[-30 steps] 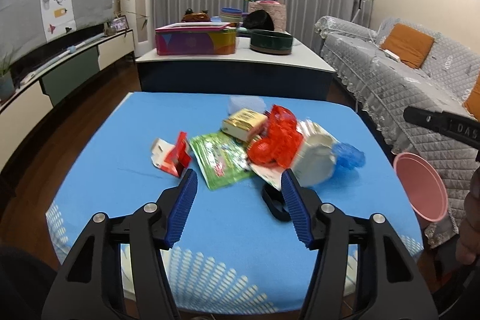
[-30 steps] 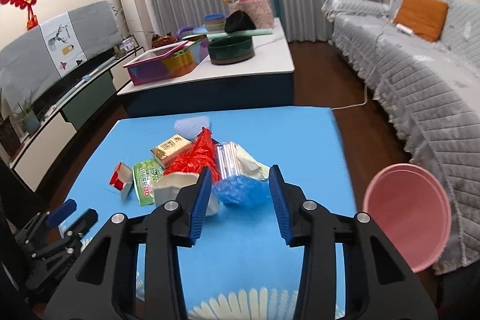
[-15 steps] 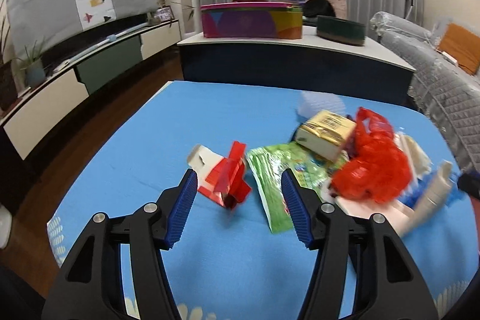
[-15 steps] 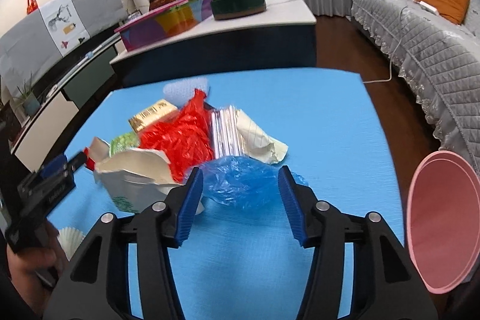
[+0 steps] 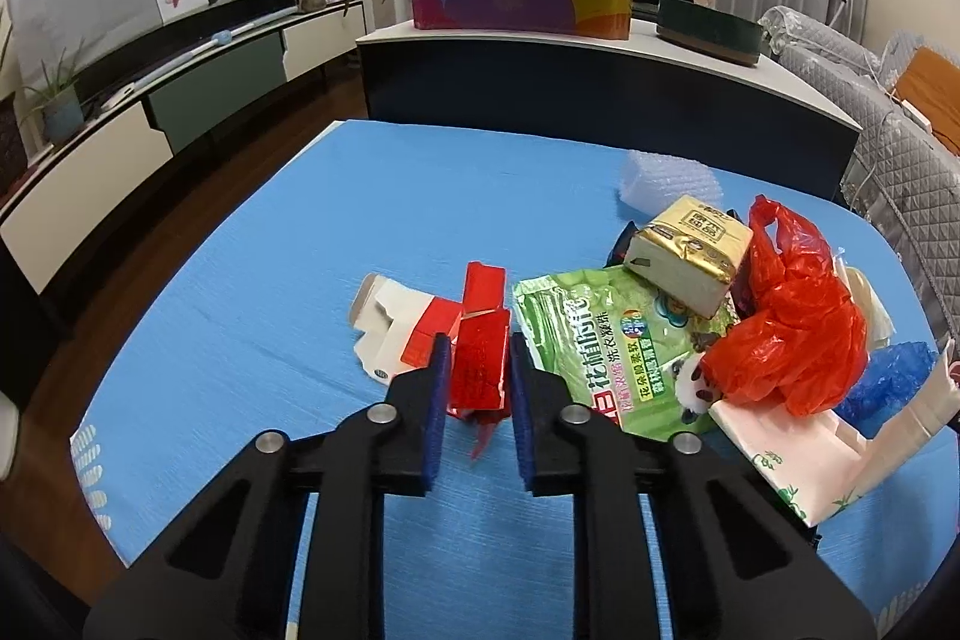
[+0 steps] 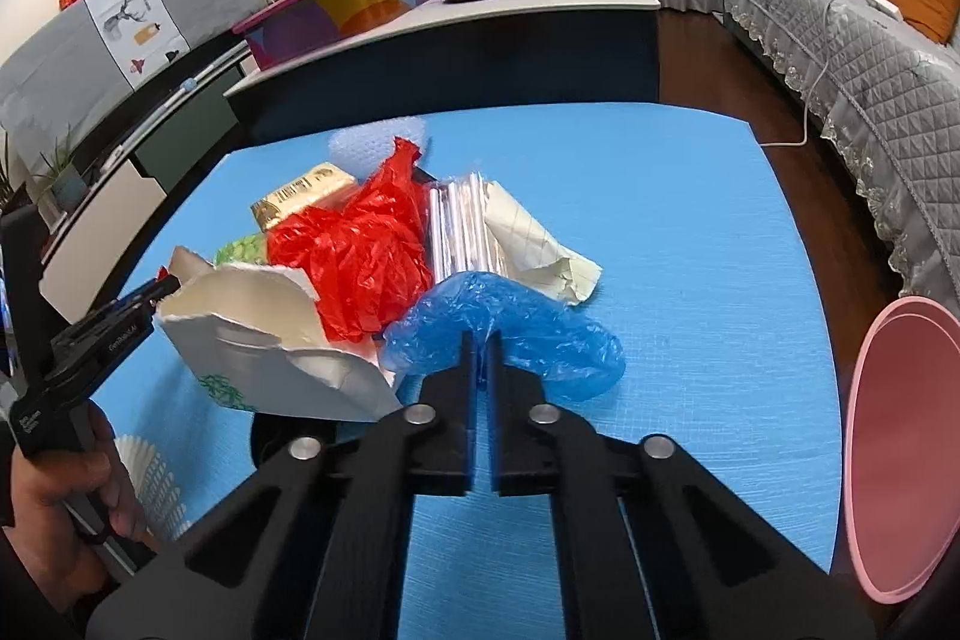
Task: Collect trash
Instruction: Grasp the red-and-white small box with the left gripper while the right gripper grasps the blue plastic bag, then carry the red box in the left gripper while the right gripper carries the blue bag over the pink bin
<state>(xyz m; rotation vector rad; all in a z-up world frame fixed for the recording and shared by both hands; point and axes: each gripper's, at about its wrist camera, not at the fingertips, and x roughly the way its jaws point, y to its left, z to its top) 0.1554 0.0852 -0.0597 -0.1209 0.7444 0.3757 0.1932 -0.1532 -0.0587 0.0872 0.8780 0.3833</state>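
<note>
Broadly, the blue table point(image 5: 372, 196) has bare room from 9 to 12 o'clock of the trash heap in the left wrist view, with its near rim curving low at 7 o'clock; in the right wrist view open blue surface runs from 12 to 4 o'clock of the heap, out to the right edge. The left gripper point(image 5: 477, 376) has its jaws drawn in on a flattened red and white carton point(image 5: 474, 361), pinching its red end at the near left side of the heap, the white end sticking out toward 10 o'clock. The right gripper point(image 6: 478, 358) has its jaws nearly pressed together, nipping the near edge of a crumpled blue plastic bag point(image 6: 510, 331) at the heap's near right side. Touching the carton at 3 o'clock lies a green pouch point(image 5: 600, 340), flat and printed, with a gold packet point(image 5: 684, 244) resting on its far end. A crinkled red plastic bag point(image 6: 360, 256) sits mid-heap, beside a torn white paper bag point(image 6: 264, 334) at 8 o'clock and clear ribbed plastic at 1 o'clock. A pink bin point(image 6: 900, 460) stands off the table's right edge, at 4 o'clock, mouth tipped toward the camera; what it holds cannot be told.
</note>
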